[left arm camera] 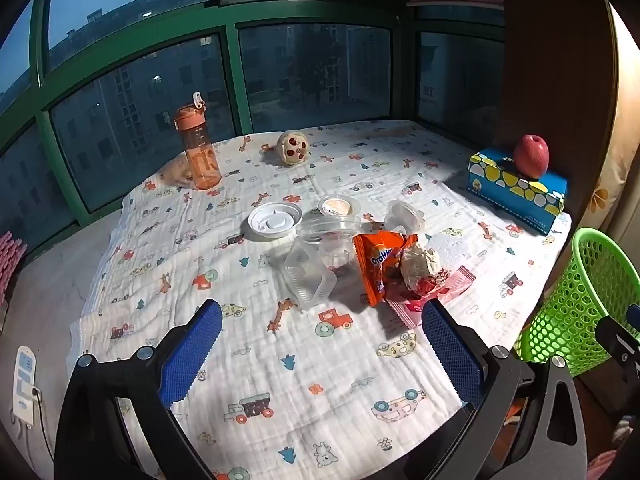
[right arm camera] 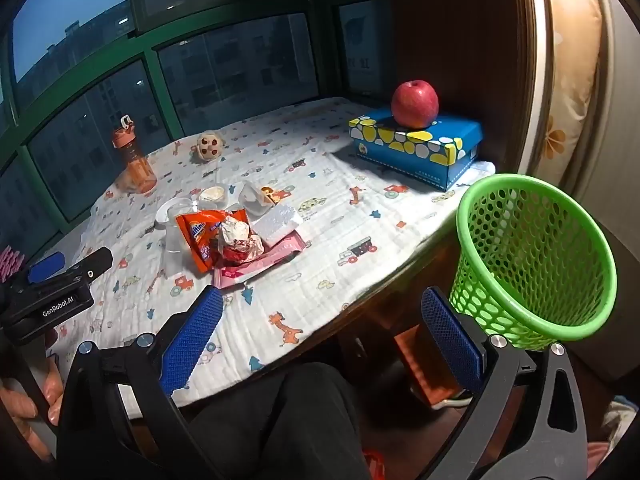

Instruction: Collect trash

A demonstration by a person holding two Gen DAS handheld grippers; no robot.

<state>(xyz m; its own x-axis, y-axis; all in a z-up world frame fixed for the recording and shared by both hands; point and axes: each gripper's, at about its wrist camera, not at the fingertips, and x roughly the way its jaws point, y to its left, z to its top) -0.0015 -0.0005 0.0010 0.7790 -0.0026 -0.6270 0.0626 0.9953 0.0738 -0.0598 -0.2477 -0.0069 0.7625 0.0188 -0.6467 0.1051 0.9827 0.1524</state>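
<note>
Both grippers spread wide, holding nothing. Trash pile sits centre frame, just beyond my left gripper, the nearer one. Right gripper hangs off-table by green basket, apparently empty.

- One orange Ovaltine wrapper.
- One crumpled paper wad.
- One pink wrapper.
- One white foam block.
- One white lid.
- One green basket.
- One apple.
- One tissue box.
- One orange bottle.
</note>
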